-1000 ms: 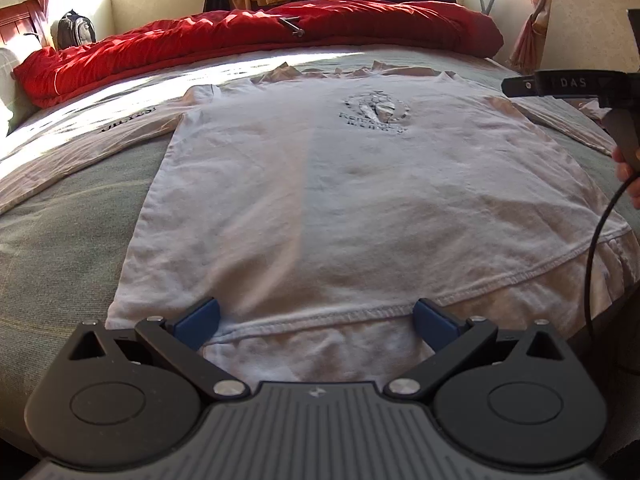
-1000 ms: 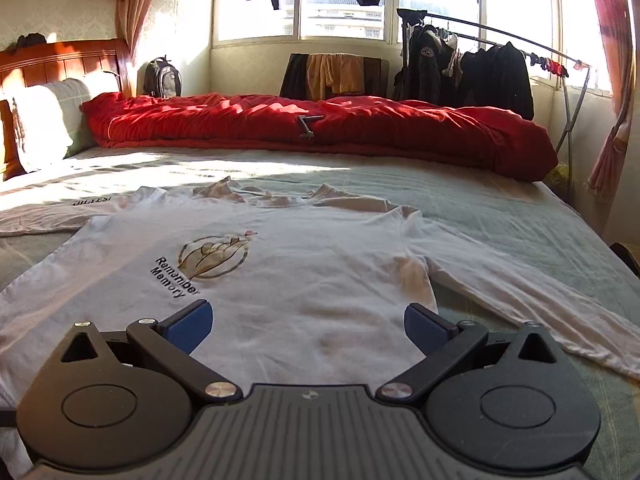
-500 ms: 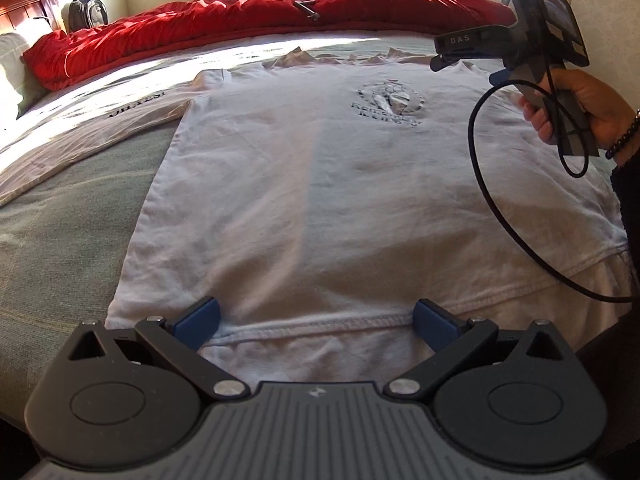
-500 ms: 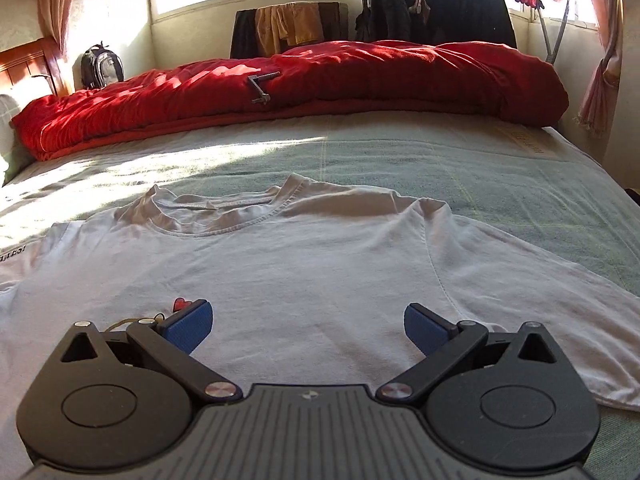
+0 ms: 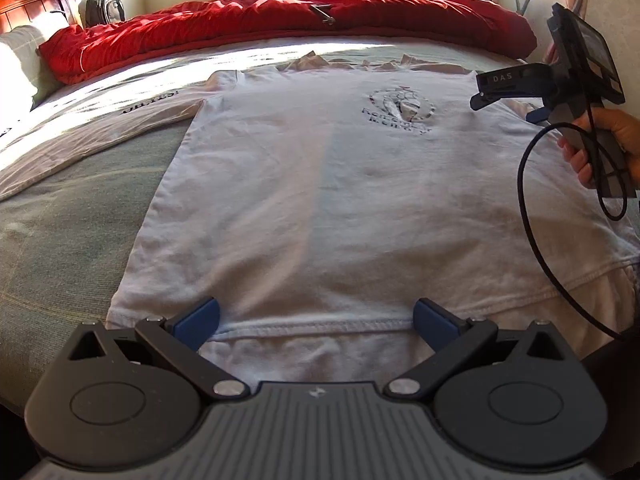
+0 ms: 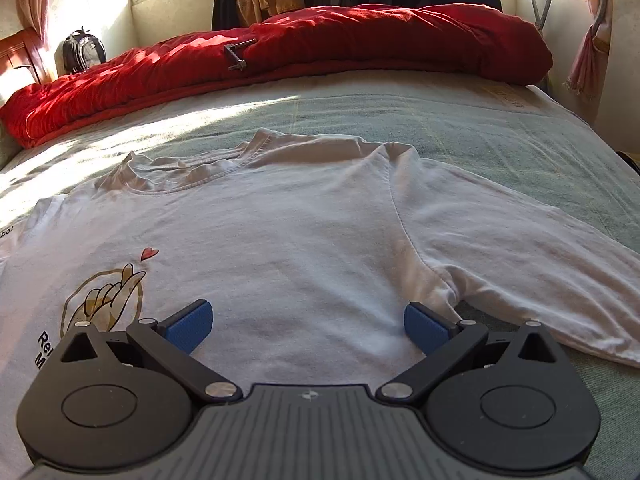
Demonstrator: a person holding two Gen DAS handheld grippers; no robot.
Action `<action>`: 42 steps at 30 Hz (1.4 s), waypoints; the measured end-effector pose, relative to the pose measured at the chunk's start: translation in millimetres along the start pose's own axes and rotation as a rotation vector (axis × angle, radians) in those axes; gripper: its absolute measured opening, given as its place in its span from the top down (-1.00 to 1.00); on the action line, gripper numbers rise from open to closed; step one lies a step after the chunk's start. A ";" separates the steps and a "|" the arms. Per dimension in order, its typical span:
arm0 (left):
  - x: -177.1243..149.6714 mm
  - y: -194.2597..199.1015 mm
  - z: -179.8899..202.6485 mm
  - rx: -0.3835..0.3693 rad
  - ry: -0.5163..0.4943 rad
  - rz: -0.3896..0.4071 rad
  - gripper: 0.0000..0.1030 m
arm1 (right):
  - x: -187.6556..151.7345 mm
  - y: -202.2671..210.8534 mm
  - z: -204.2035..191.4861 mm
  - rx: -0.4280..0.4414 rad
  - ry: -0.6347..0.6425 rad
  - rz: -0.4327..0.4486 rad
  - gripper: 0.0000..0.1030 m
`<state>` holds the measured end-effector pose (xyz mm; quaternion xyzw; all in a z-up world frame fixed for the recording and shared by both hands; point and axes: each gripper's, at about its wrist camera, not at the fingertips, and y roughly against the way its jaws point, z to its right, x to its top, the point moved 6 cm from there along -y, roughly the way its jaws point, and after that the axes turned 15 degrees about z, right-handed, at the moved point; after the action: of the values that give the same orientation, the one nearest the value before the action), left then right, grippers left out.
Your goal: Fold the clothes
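The white shirt (image 5: 320,184) lies flat, print side up, on the green bedsheet (image 5: 60,248), collar towards the red quilt (image 5: 280,20) at 12 o'clock. No fold is started.

Left gripper (image 5: 316,316): jaws wide open, empty, poised just over the bottom hem (image 5: 312,326). Right gripper (image 6: 308,322): jaws wide open, empty, poised over the chest near the armpit seam (image 6: 404,236), with the long sleeve (image 6: 520,264) running out to 3 o'clock. In the left view the same right gripper (image 5: 486,96) appears at 2 o'clock, held by a hand (image 5: 604,144).

Judgement on the step: this appears to be the approach for a first lengthwise fold. The work is done well if each gripper pinches both fabric layers at one side edge, one at the hem corner and one at the shoulder, and both lift together so the fold line stays straight. The sleeve is best laid in over the body first. The dangling cable (image 5: 536,216) may drag across the cloth and wrinkle it.

Limits of view: the near hem below both grippers is covered by their bodies. Whether the pads touch the cloth cannot be told. The left sleeve (image 5: 80,132) is cut off at 9 o'clock, its lettering unreadable. The chest print (image 6: 104,300) is partly hidden in the right view.
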<state>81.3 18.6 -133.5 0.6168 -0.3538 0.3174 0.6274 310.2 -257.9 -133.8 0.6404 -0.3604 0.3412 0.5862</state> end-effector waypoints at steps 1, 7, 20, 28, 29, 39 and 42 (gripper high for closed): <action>0.5 -0.4 -0.2 0.001 0.004 0.003 -0.99 | -3.5 4.8 1.1 0.000 0.005 -0.003 -1.00; 3.4 -2.5 -1.3 0.009 0.025 0.018 -0.99 | -30.2 34.5 2.6 0.047 0.072 0.064 -1.00; 157.9 -49.5 26.3 -0.271 0.139 0.133 -0.99 | -14.6 60.6 -15.8 0.233 0.045 0.065 -1.00; 243.4 -190.5 123.9 -0.530 0.160 -0.052 -0.99 | -20.9 57.0 -16.5 0.288 0.073 0.035 -1.00; 246.3 -209.2 138.3 -0.549 0.149 -0.078 -0.99 | -22.0 56.9 -15.2 0.289 0.080 0.035 -1.00; 237.3 -351.7 200.4 -0.568 0.202 -0.201 -0.98 | -35.1 53.3 -7.4 0.296 0.144 0.051 -1.00; 241.9 -379.9 203.0 -0.559 0.222 -0.172 -0.98 | -36.6 53.1 -7.8 0.303 0.169 0.059 -1.00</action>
<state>520.4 -207.5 -142.4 0.4096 -0.3030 0.2189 0.8322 245.7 -250.7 -137.9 0.6797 -0.2729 0.4611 0.5009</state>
